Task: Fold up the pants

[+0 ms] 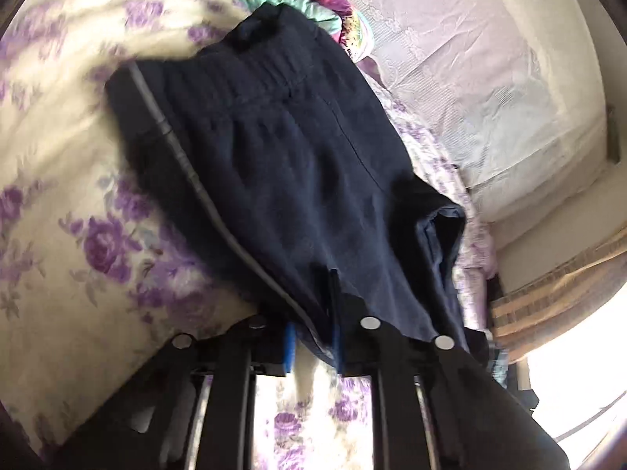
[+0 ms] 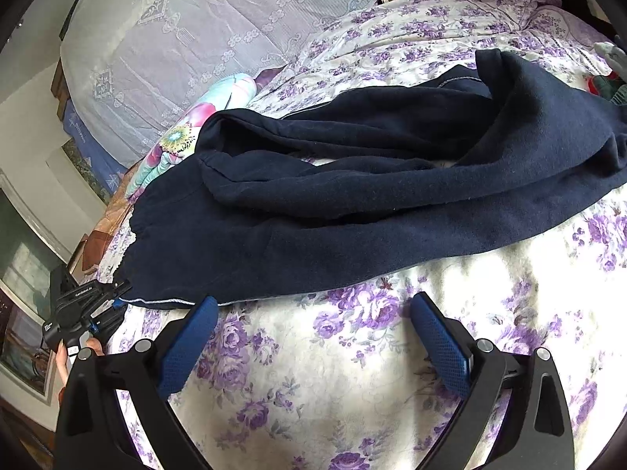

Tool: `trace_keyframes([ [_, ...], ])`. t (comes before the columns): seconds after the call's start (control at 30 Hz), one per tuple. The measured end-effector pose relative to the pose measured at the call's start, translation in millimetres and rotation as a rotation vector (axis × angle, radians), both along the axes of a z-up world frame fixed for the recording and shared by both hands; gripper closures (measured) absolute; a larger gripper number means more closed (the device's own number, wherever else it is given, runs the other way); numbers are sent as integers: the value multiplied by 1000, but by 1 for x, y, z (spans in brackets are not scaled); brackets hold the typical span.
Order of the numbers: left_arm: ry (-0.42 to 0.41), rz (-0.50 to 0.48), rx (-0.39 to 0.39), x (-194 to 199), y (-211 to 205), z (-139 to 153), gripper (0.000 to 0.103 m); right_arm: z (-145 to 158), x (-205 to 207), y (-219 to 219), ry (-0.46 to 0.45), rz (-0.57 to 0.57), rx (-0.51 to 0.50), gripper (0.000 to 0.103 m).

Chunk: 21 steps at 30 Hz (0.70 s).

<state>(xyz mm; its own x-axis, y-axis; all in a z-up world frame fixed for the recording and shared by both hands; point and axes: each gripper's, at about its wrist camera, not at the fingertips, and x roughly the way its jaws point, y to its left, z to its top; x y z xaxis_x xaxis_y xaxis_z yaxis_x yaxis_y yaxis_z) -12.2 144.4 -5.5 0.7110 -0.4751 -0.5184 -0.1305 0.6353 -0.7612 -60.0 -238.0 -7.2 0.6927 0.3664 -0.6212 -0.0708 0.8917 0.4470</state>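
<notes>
around me: a bedspread w/ purple roses on cream covers the bed, and a bright teal-and-pink folded quilt sits just past the waistband end of the pants, touching or nearly so. behind that a pale lilac lace cover drapes the far part of the bed. a brown striped cloth hangs off to the right in my left cam. at the far right edge of the right cam there's a red/green bit, too small to tell what. framed pics on the wall at left, blurry.

nothing lies betw. my right gripper and the pants; just bare bedspread under it.

the pants are dark navy, fleecy, w/ a thin grey piping line down the side seam and a gathered elastic waist. they lie across the bedspread, legs running off to the right, one leg bunched and twisted over the other, not flat.

count: 1 pair of pants, 1 quilt, 2 grippers.

my left gripper is clenched on the pants' edge by the waist corner; navy cloth is pinched betw. the blue pads, left cam blurred. in the right cam a hand shows behind it. my right gripper's jaws are spread wide, nothing betw. them, sitting just short of the pants' near edge.
</notes>
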Motion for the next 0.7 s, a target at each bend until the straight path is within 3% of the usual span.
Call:
trace_keyframes([
  [0.13, -45, 8, 65, -3, -8, 10, 94, 1, -1, -4, -6, -12, 7, 11],
  [0.27, -100, 9, 21, -12, -1, 11, 94, 1, -5, -20, -5, -44, 62, 25],
  [0.33, -110, 12, 55, -19, 0, 11, 94, 0, -11, -32, 2, -64, 93, 26],
  [0.43, -93, 16, 79, -18, -1, 11, 92, 4, -25, -54, 5, -116, 118, 26],
  [0.53, -46, 27, 43, -12, 5, 2, 90, 9, -32, -85, 7, -204, 130, 26],
  [0.63, -37, 39, 47, -9, 6, 2, 89, 2, -20, -116, 57, -256, 235, 28],
  [0.7, -31, 44, 66, -8, 5, 2, 89, -4, -10, -126, 88, -250, 322, 37],
])
